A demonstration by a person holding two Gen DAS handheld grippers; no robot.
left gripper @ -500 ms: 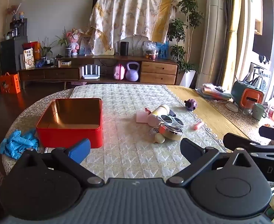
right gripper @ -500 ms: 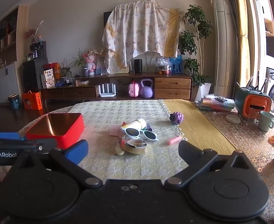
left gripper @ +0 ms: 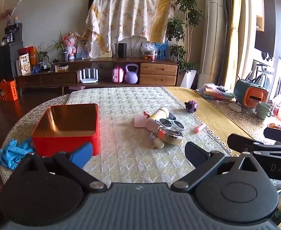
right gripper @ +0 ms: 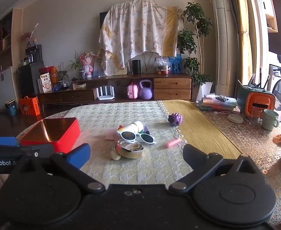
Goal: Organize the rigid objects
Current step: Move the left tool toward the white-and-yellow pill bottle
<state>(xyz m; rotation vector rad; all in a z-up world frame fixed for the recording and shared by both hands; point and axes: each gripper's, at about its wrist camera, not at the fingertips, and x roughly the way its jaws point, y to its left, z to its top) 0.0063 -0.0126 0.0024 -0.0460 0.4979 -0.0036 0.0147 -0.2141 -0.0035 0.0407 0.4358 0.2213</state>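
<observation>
Since neither claw – left (left gripper: 138,151) nor right (right gripper: 136,153), both spread wide, empty – has shifted vs. half a sec ago, red tin (left gripper: 67,128) sits unfilled & sunglasses (right gripper: 138,137) pile untouched.

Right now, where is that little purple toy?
In both wrist views the purple toy sits alone right of the clutter pile, on the yellow runner beside the quilted mat's edge, beyond the pink tube.
</observation>
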